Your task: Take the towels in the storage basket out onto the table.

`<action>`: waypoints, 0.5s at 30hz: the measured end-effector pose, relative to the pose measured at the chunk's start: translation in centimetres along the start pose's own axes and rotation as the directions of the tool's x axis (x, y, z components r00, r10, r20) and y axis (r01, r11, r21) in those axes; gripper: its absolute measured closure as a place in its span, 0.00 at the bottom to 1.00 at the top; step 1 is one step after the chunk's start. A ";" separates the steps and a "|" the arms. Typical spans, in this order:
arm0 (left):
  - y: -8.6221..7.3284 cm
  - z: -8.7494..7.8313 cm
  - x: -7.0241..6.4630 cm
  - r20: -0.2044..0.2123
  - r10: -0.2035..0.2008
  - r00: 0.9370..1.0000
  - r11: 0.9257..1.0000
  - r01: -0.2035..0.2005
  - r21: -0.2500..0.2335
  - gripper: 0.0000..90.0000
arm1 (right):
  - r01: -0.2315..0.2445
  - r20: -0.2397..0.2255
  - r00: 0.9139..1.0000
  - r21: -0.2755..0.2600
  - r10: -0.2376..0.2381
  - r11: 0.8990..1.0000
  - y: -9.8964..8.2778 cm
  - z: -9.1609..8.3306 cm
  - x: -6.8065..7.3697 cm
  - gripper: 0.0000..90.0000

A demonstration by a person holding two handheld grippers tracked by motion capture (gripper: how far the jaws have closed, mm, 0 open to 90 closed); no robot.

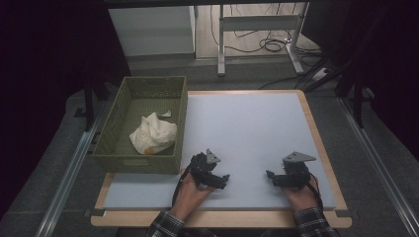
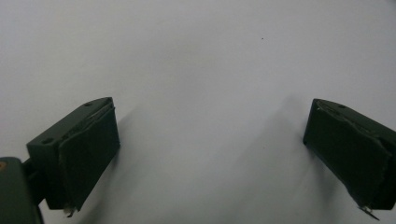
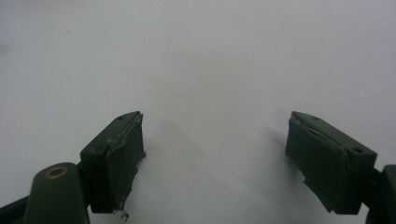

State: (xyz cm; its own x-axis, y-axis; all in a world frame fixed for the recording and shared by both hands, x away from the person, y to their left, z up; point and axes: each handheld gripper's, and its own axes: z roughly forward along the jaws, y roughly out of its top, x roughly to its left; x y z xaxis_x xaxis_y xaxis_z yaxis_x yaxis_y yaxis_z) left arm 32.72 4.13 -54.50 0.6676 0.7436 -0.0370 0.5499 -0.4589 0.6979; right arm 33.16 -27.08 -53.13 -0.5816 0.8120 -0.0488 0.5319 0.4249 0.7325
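Note:
A person's two hands rest on a pale grey mat (image 1: 247, 133) near the front edge, each holding a black gripper. My left gripper (image 1: 223, 180) lies low on the mat, pointing right. In the left gripper view its jaws stand wide apart over bare mat (image 2: 205, 84), and my left gripper (image 2: 210, 158) is open with nothing between the pads. My right gripper (image 1: 271, 177) points left toward the other one. My right gripper (image 3: 215, 158) is also open over bare mat. A crumpled white cloth (image 1: 153, 134) with an orange mark lies in the olive basket (image 1: 111, 129).
The olive basket stands at the mat's left side, its near wall (image 1: 136, 162) close to the left hand. The mat lies on a wooden board (image 1: 316, 128). White table legs (image 1: 221, 39) and cables (image 1: 272, 45) are on the floor beyond.

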 end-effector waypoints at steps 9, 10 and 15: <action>0.0 0.0 0.0 -0.002 0.001 1.000 1.000 -0.001 -0.001 0.04 | 0.000 -0.002 1.000 0.001 0.000 1.000 0.0 0.0 0.0 0.21; 0.0 0.0 0.0 -0.002 0.001 1.000 1.000 -0.001 -0.001 0.04 | 0.000 -0.002 1.000 0.001 0.000 1.000 0.0 0.0 0.0 0.21; 0.0 0.0 0.0 -0.002 0.002 1.000 1.000 -0.002 0.004 0.04 | 0.001 -0.002 1.000 0.001 -0.001 1.000 0.0 0.0 0.0 0.21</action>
State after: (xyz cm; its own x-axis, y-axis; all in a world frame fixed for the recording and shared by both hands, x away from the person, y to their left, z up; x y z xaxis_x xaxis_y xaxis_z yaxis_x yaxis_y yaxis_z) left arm 32.71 4.09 -54.46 0.6677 0.7437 -0.0338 0.5506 -0.4627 0.6948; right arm 33.17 -27.08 -53.13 -0.5829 0.8111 -0.0480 0.5323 0.4258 0.7316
